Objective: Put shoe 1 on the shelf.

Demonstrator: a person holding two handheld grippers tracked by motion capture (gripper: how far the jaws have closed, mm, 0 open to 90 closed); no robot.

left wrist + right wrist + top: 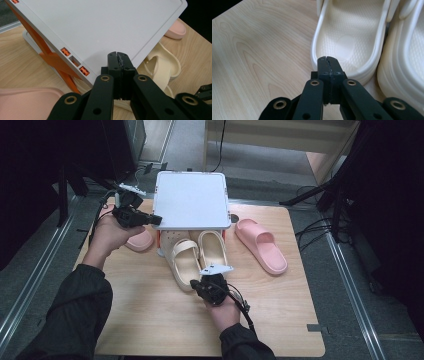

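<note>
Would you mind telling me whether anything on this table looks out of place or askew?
The pink slippers are split up: one lies right of the white rack, the other sits left of it, partly hidden by the left hand. The cream pair lies together, toes tucked under the rack. Nothing looks spilled or damaged.

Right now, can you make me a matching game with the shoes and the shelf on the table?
Things:
1. white plastic shelf with orange legs
2. pink rubber slide sandal on the right
3. pair of cream rubber sandals
4. right gripper

Places:
A. lying alone, right of the shelf
B. at a cream sandal's heel
C. toes tucked under the shelf
D. at the table's far edge

Pairs: 1-D, 2-A, 3-C, 4-B
</note>
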